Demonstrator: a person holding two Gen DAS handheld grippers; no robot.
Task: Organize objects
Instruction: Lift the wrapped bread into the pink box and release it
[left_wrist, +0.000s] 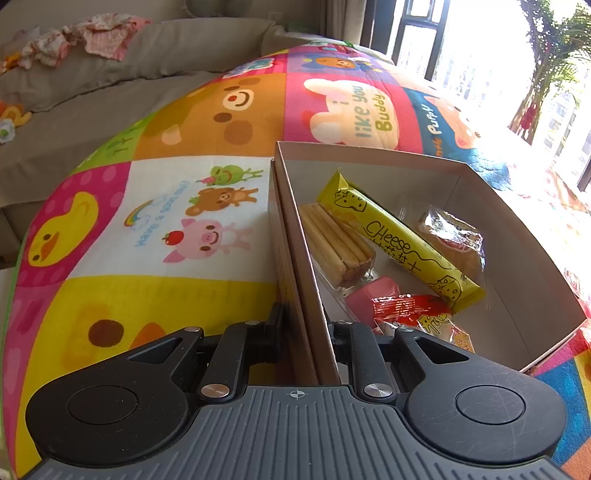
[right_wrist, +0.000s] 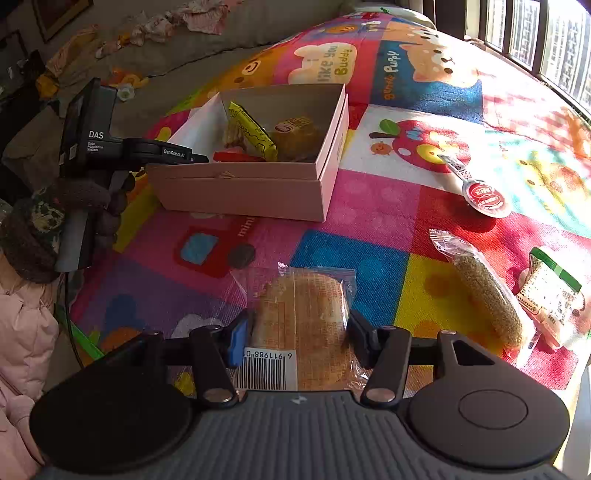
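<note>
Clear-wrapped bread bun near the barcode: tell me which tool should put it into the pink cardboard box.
Right. The right tool already closes around the clear-wrapped bread bun, while the left tool is clamped on the pink cardboard box wall, steadying it.

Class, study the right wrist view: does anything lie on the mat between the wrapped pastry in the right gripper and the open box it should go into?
Nothing visible does. The wrapped pastry sits between the right gripper's jaws, and only bare play mat stretches to the box. The left gripper grips the box's wall at the far side, off that path.
</note>
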